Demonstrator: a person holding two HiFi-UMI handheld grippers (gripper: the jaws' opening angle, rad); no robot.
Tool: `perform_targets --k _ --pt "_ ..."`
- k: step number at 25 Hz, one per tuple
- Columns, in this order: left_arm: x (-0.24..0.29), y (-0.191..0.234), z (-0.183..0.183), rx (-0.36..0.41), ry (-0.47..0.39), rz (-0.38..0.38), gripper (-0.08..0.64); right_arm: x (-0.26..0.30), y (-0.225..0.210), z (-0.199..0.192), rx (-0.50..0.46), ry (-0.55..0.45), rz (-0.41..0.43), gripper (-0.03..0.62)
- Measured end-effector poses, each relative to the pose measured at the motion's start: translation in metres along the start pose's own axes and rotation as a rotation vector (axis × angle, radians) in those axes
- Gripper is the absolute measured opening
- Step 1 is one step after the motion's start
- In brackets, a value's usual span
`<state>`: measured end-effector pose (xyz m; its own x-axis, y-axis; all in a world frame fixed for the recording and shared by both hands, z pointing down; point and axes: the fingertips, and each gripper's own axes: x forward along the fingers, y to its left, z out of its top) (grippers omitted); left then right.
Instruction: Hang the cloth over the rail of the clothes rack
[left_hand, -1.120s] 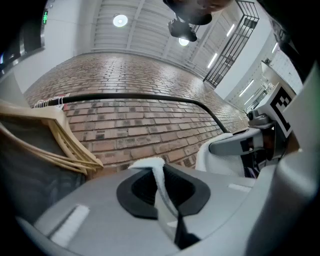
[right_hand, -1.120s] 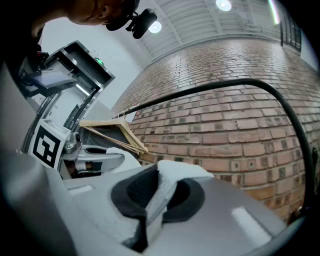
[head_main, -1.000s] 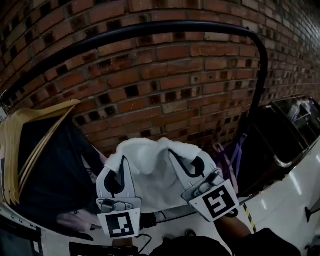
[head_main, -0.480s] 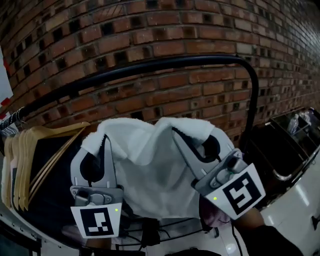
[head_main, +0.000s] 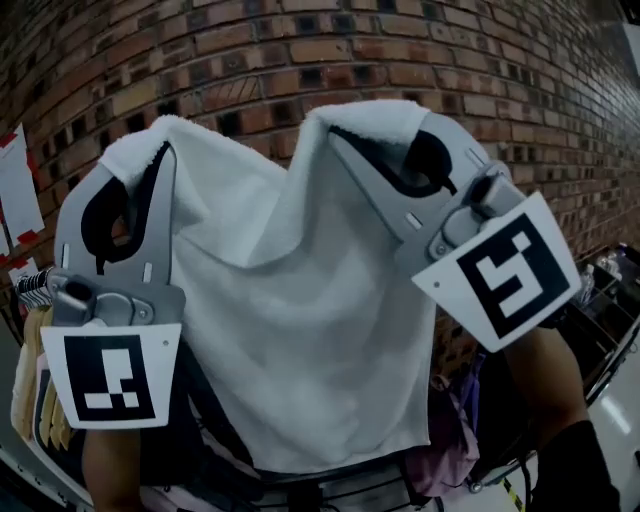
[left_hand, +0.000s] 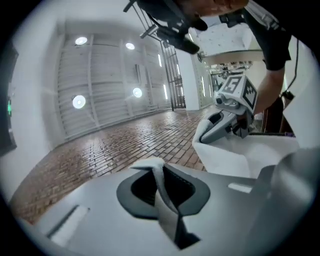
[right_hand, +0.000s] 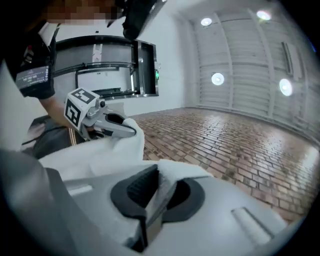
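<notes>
Left gripper (head_main: 150, 168) and right gripper (head_main: 352, 136), each clamped shut on an upper corner of the white cloth (head_main: 300, 300), held it spread high before the brick wall (head_main: 300, 50). Step judged in hand: presenting the cloth to the rail, which was hidden behind it. The next move would call for carrying the top edge over the rail, then lowering.

Dim, fisheye-warped, ceiling lamp glare
</notes>
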<state>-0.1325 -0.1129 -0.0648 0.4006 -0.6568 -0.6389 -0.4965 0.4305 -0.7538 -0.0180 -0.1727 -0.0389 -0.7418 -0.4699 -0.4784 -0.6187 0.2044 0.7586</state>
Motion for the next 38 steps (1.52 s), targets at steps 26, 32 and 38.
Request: perform_targets --k 26,32,38 --pt "0.017 -0.223 -0.253 -0.044 0.937 -1.536 0.026 0.118 0.129 -0.231 -0.048 0.879 1.052 0.017" --pt "0.018 -0.223 -0.25 -0.251 1.015 -1.503 0.269 0.116 0.132 -0.24 0.017 0.919 1.061 0.249" --pt "0.008 -0.218 -0.255 -0.338 1.081 -1.523 0.394 0.117 0.122 -0.226 0.219 0.836 1.055 0.459"
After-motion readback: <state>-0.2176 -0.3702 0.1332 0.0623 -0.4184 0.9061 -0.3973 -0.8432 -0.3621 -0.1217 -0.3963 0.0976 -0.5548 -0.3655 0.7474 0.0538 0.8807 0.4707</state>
